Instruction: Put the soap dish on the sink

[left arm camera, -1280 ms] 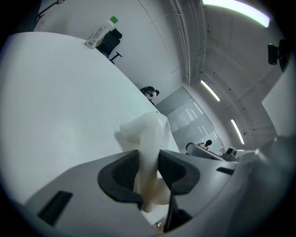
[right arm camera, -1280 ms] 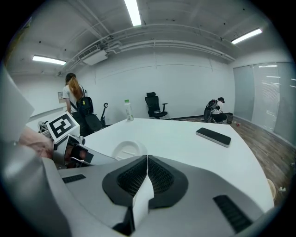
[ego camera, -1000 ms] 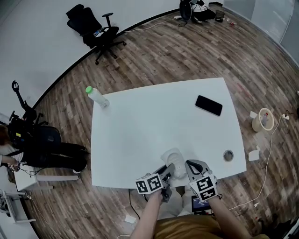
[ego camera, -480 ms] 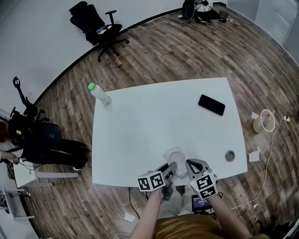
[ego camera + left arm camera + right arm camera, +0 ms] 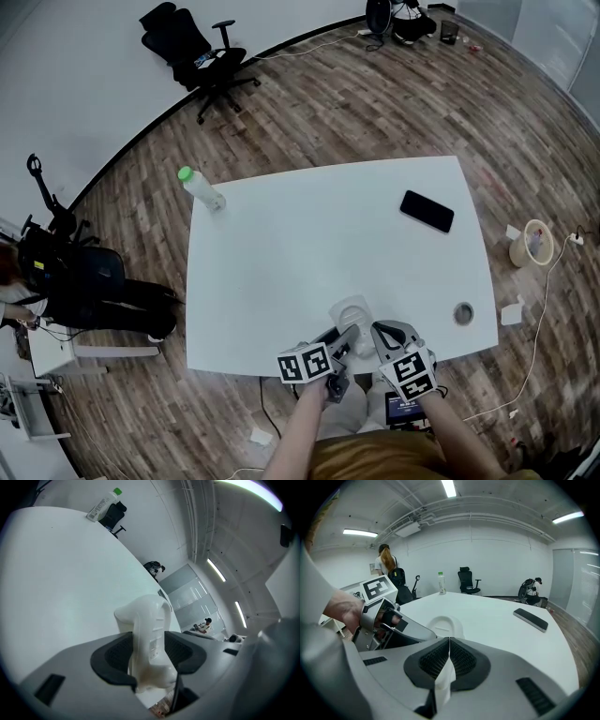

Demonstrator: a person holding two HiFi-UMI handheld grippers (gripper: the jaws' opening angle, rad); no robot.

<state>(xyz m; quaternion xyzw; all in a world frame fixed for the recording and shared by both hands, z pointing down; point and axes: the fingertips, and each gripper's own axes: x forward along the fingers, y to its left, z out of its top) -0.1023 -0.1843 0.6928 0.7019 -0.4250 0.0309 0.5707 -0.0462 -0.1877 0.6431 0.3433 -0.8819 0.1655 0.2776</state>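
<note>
At the near edge of the worktop [image 5: 309, 244], a little right of its middle, the white soap dish [image 5: 352, 311] lies flat on the bare surface. The left gripper [image 5: 347, 336] reaches it from the near side. Its jaws have just been opening and stand wide, with the dish's near end between the black pads. The pads sit close on either side of it; no clear gap shows, yet neither pad visibly presses. The right gripper [image 5: 449, 641] hovers just beside, to the dish's right, its jaws brought together at the tips and gripping nothing that can be made out. The dish lies ahead and to the left of it, apart from its jaws. Well away, a black phone [image 5: 427, 211] lies near the far right corner and a green-capped bottle [image 5: 202, 190] at the far left corner.
</note>
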